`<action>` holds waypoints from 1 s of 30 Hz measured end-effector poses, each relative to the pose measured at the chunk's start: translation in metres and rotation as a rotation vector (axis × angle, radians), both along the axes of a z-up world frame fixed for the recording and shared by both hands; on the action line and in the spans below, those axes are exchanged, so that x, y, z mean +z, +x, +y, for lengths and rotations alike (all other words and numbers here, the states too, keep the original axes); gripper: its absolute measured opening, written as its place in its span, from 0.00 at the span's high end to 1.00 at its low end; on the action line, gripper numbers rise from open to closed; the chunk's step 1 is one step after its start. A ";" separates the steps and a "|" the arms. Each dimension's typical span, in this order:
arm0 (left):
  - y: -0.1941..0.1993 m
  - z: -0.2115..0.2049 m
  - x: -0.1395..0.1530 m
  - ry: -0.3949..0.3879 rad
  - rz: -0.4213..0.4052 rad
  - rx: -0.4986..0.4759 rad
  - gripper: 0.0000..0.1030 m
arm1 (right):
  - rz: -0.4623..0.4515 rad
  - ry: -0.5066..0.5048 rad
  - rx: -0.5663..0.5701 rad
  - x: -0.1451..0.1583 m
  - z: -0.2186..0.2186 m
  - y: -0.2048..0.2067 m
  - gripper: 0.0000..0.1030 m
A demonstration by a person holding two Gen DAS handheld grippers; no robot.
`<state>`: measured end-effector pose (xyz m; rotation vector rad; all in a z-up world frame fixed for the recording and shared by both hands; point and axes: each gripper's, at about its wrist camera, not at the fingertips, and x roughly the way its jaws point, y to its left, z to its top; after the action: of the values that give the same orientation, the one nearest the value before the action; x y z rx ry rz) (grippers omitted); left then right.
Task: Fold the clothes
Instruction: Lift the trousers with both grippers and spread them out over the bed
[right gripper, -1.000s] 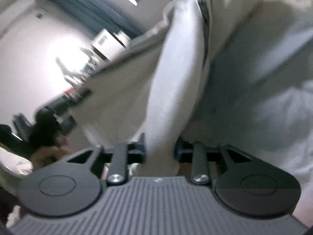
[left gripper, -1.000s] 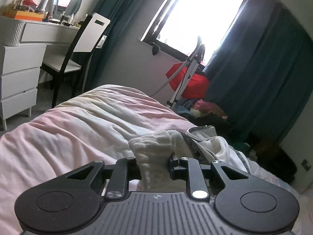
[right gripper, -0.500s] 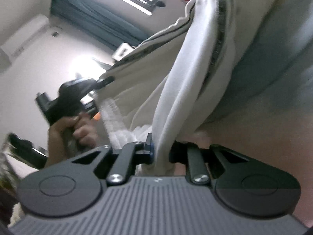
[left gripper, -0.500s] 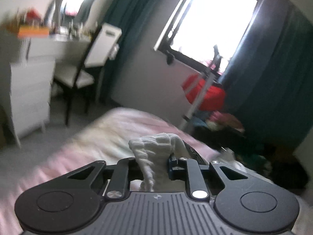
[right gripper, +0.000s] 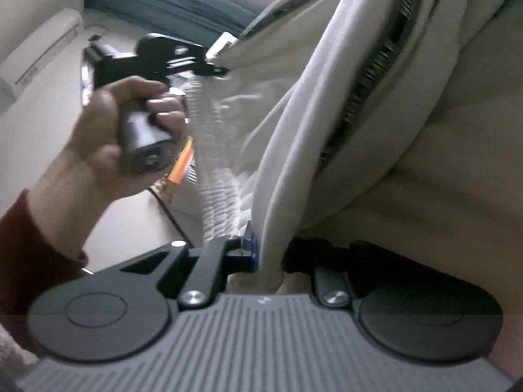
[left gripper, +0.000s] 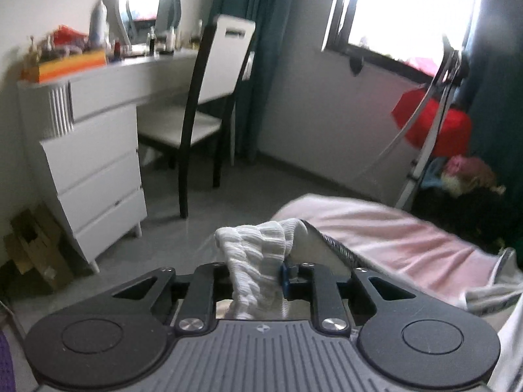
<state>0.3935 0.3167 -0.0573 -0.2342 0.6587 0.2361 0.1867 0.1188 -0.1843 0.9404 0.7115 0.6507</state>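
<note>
A white garment with a ribbed hem and a dark striped trim is held up between both grippers. My left gripper [left gripper: 256,277] is shut on the ribbed white hem [left gripper: 258,254], raised above the bed edge. My right gripper [right gripper: 269,254] is shut on a smooth white fold of the same garment [right gripper: 294,163], which hangs across the right wrist view. The left gripper [right gripper: 215,70] also shows there at upper left, held by a hand, pinching the ribbed hem [right gripper: 209,150].
A pink bed [left gripper: 408,235] lies at the lower right. A white dresser [left gripper: 91,176], a chair [left gripper: 209,98] and grey floor are to the left. A window [left gripper: 408,9], teal curtains and a red bag [left gripper: 434,124] stand behind.
Both grippers have lifted the garment off the bed. The left gripper has risen and swung left toward the dresser and floor. The hand with the left gripper has come closer in the right wrist view.
</note>
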 end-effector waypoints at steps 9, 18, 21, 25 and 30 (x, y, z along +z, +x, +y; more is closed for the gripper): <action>-0.037 -0.018 0.006 0.032 -0.010 -0.055 0.32 | -0.037 -0.032 0.085 0.013 -0.023 -0.007 0.13; -0.143 -0.106 0.048 0.063 -0.115 -0.203 0.21 | -0.238 -0.299 0.012 0.083 -0.098 -0.078 0.10; -0.168 -0.139 0.049 0.068 -0.134 -0.251 0.21 | -0.360 -0.419 -0.070 0.116 -0.149 -0.116 0.10; -0.178 -0.184 0.041 0.068 -0.139 -0.300 0.20 | -0.479 -0.553 -0.200 0.154 -0.201 -0.132 0.10; -0.190 -0.239 0.031 0.068 -0.145 -0.361 0.20 | -0.522 -0.656 -0.347 0.174 -0.271 -0.157 0.10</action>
<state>0.2034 0.0776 -0.0262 -0.0635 0.5372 -0.1040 0.0297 -0.1525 -0.0107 0.2485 0.2447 0.2930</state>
